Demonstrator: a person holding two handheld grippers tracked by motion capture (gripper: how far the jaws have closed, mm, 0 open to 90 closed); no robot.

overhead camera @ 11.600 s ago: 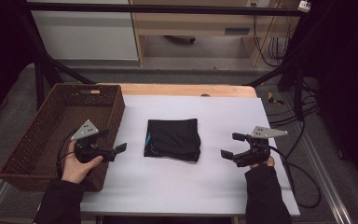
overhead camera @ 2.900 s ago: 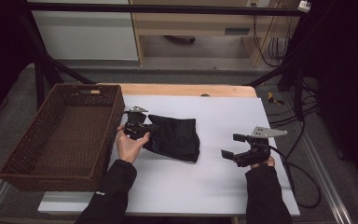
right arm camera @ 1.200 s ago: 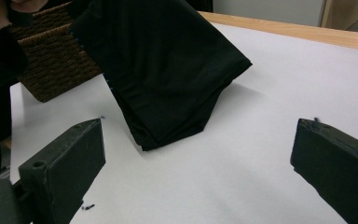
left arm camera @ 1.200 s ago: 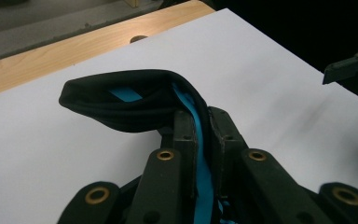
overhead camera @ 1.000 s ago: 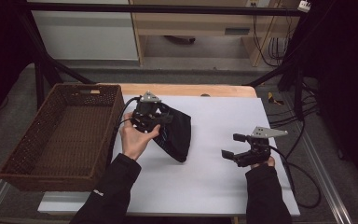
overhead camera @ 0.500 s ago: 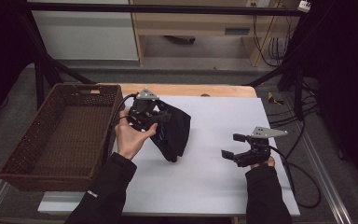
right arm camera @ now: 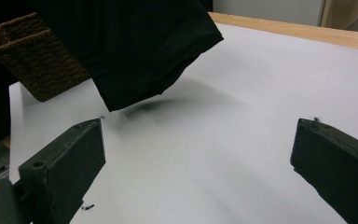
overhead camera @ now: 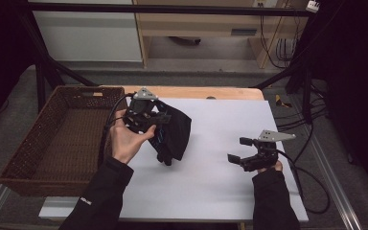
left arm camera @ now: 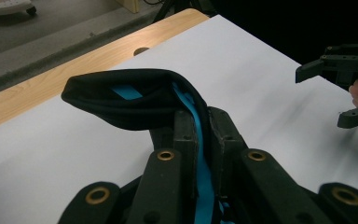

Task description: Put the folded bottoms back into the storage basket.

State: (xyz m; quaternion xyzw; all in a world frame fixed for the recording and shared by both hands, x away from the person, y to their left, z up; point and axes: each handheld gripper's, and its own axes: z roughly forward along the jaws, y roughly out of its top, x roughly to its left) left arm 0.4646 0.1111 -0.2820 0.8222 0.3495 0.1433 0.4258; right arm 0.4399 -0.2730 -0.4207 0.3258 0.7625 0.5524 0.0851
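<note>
A dim room with a grey floor and a pale wooden bench lies behind the white-topped table (overhead camera: 220,182), whose far edge is bare light wood. At its left side stands a rectangular brown woven wicker basket (overhead camera: 52,143), coarse in weave. The folded black fabric garment with bright blue trim (overhead camera: 175,134) hangs lifted off the table just right of the basket, pinched between the clenched jaws of the left gripper (overhead camera: 159,120). The right gripper (overhead camera: 237,151) rests low over the smooth top, well apart, jaws spread wide and holding nothing.
</note>
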